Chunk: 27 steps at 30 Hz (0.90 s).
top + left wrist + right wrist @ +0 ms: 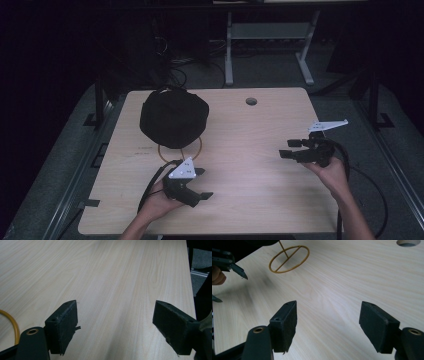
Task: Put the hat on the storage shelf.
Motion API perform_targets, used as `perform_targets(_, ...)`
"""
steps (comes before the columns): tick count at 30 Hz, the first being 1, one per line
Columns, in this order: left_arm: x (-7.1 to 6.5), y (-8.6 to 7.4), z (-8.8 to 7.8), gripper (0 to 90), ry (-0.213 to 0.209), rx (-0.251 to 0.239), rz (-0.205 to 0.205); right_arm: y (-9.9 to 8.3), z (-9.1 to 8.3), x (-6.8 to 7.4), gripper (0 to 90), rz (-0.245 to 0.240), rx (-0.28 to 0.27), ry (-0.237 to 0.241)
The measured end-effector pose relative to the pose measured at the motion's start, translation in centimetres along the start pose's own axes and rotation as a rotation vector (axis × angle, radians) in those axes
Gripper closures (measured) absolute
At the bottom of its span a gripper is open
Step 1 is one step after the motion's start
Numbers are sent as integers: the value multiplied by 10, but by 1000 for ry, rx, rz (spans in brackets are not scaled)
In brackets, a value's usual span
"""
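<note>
Left gripper (202, 183): near table edge, jaws spread wide, nothing between them.
Right gripper (289, 148): farther right, jaws wide apart over bare wood, gripping nothing.
Table (250, 150): light wood; faint print by the ring, too small to read.
Yellow ring (289, 259): marked on the table, partly under the bag.
Black bag (173, 118): far left, resting on the table.
Round hole (251, 101): near far edge.

Dim surroundings, lit tabletop (260, 150), soft shadows

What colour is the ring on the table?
Yellow-orange ring, with a bar across it; clearest in the right gripper view.
</note>
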State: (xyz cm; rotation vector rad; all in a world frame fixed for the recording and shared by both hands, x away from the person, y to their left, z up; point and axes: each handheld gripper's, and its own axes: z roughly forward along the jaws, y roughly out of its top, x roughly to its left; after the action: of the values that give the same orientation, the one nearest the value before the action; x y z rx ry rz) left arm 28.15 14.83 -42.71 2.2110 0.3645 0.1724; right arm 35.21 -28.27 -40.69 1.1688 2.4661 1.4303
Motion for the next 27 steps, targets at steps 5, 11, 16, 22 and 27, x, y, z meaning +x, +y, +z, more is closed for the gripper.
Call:
perform_targets(5, 0, 0, 1, 194, -1, 1, -2, -12, -4, -1, 300, 18, 3, -4)
perform_targets(11, 0, 0, 1, 193, -1, 0, -3, -26, -9, -2, 299, 33, -1, -13)
perform_targets(16, -1, 1, 1, 192, -5, -3, -4, -35, -15, -2, 292, 47, -5, -12)
perform_targets(22, 0, 0, 0, 188, -5, -2, -12, -45, -17, 1, 290, 40, -4, -21)
perform_targets(27, 0, 0, -1, 188, -3, 2, -7, -54, -18, 4, 289, 44, -13, -24)
